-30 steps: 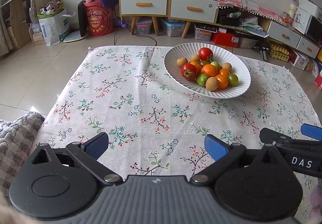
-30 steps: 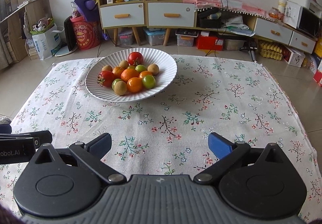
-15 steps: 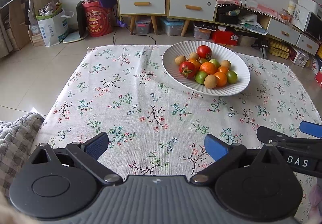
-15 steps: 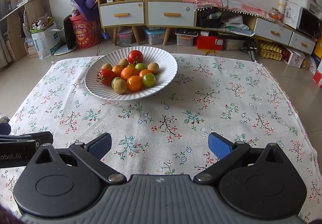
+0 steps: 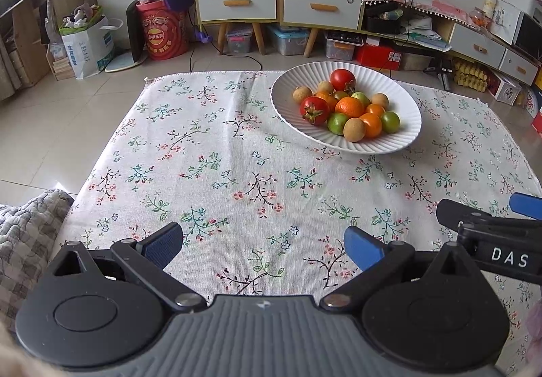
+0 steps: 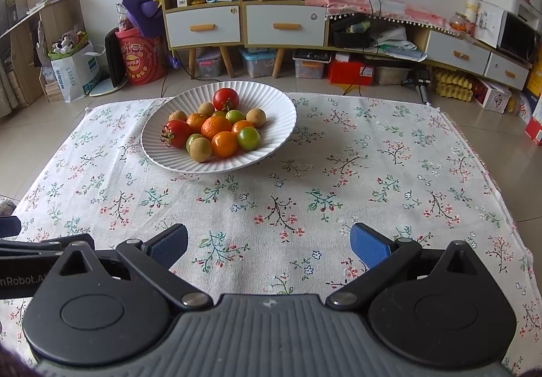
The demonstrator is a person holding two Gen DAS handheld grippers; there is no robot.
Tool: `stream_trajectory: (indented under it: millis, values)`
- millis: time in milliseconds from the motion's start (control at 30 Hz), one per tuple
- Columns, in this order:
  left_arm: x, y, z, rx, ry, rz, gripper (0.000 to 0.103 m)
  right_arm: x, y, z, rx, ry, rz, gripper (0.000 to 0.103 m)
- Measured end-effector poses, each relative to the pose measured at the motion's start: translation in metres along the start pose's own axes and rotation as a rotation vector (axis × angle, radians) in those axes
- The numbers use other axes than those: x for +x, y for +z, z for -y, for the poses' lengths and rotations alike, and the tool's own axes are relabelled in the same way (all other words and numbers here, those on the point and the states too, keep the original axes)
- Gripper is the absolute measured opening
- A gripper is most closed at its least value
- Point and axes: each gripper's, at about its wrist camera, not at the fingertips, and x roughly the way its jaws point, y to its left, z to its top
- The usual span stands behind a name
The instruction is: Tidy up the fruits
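A: Entry, fruit. White ribbed oval ceramic bowl (image 5: 345, 139) sits on the floral-printed cream cloth (image 5: 216, 173) that covers the worktop. In the left wrist view it lies in the far right part of the cloth; in the right wrist view (image 6: 281, 112) it lies far and left of centre.

B: Contents?

A: Mixed heap, all inside the bowl. Two glossy red tomatoes with dried calyxes: one at the back (image 6: 225, 98), one at the bowl's left side (image 6: 176, 133). Several small orange citrus fruits in the middle, the largest (image 6: 216, 127) on top. Round green fruits, one at the front right (image 6: 248, 138). Small tan-brown round fruits around the edge of the heap, one nearest the front (image 6: 200, 149). Pieces touch one another; a few are partly hidden beneath others.

B: Left tool?

A: Left tool (image 5: 264, 243) held low over the near part of the cloth, pointing forward, bowl well ahead and to its right. Blue-padded fingers (image 5: 362, 246) spread wide, nothing between them.

B: Right tool?

A: Right tool (image 6: 269, 244) in a like pose, just beside the left one. Its fingers (image 6: 369, 246) also spread wide, gap bare, only cloth visible through it. Bowl well apart, ahead and left.
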Motion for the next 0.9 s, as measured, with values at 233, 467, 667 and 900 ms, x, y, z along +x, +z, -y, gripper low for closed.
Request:
stream_trajectory:
  millis: [233, 467, 667, 900]
  values:
    - [0.0025, -0.0011, 0.0010, 0.006, 0.000, -0.008, 0.101, 0.0004, 0.0013, -0.0004, 0.002, -0.004, -0.002, 0.102]
    - [0.0064, -0.0031, 0.0042, 0.012, 0.005, -0.029, 0.101, -0.0012, 0.0018, 0.0008, 0.007, 0.000, -0.001, 0.102]
    - [0.0065, -0.0038, 0.0073, 0.023, 0.009, -0.033, 0.101, -0.0015, 0.0023, 0.0009, 0.008, 0.001, 0.000, 0.102]
    - [0.0064, -0.0035, 0.0071, 0.022, 0.014, -0.032, 0.101, -0.0010, 0.0021, 0.0008, 0.004, 0.002, 0.001, 0.102]
